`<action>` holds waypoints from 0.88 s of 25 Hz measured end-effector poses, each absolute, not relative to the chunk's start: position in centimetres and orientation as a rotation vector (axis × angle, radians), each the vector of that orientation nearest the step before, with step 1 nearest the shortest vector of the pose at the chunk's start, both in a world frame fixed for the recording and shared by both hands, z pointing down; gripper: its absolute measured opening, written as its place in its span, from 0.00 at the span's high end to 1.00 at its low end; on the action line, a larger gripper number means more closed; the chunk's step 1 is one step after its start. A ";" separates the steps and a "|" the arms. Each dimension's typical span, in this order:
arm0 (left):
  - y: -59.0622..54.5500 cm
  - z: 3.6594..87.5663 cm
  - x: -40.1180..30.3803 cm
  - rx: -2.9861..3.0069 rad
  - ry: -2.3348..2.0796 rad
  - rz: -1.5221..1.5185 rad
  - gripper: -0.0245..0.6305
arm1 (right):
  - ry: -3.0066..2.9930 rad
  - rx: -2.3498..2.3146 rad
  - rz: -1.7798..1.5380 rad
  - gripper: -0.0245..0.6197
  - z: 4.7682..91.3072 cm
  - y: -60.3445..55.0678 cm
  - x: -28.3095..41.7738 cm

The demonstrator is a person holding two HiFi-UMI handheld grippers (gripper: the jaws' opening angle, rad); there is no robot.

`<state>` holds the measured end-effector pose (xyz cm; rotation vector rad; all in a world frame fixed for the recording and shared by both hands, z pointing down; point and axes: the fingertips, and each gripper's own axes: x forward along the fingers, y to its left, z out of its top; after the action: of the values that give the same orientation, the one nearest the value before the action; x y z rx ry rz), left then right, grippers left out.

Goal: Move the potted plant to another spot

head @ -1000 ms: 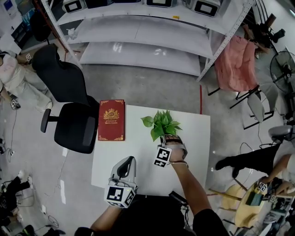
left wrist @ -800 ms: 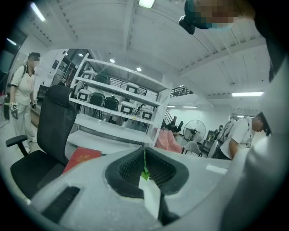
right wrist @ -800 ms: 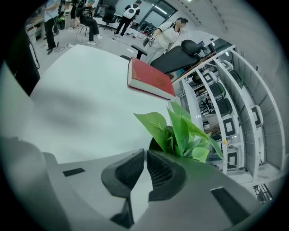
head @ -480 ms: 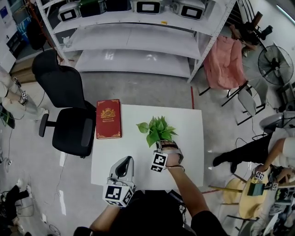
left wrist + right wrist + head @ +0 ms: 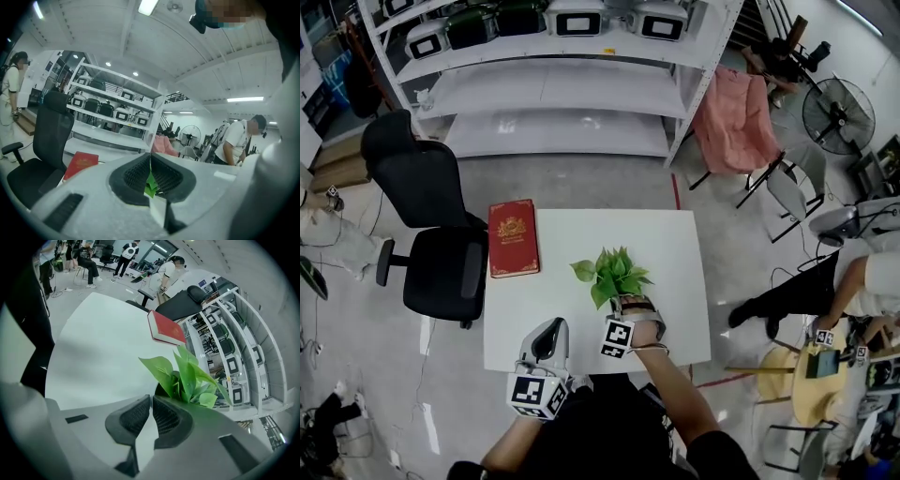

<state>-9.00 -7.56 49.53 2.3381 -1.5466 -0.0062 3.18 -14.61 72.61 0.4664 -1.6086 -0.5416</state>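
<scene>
The right gripper (image 5: 632,307) pinches the pot rim of the potted plant (image 5: 609,272) near the front of the white table (image 5: 675,244), the left gripper (image 5: 550,330) closed on nothing; likely light, top-heavy, soft-leaved, so the stiff rim suits

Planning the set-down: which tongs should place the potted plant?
Right. The right tongs grip the potted plant by its pot; the left tongs sit shut and empty near the table's front edge.

Left gripper (image 5: 551,327) jaws together; right gripper (image 5: 634,307) jaws clamped.
</scene>
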 end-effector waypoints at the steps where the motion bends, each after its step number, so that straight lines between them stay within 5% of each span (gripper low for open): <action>1: -7.2 49.5 -8.9 2.342 -1.544 -0.005 0.93 | -1.610 0.469 -0.537 0.92 72.7 -14.0 3.3; 22: -6.0 49.9 -7.5 2.338 -1.555 0.017 0.93 | -1.578 0.428 -0.528 0.92 76.5 -9.4 4.9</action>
<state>-7.55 -6.03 49.88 2.3383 -1.5546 0.0170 4.93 -9.43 76.53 0.4281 -1.5781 -0.5277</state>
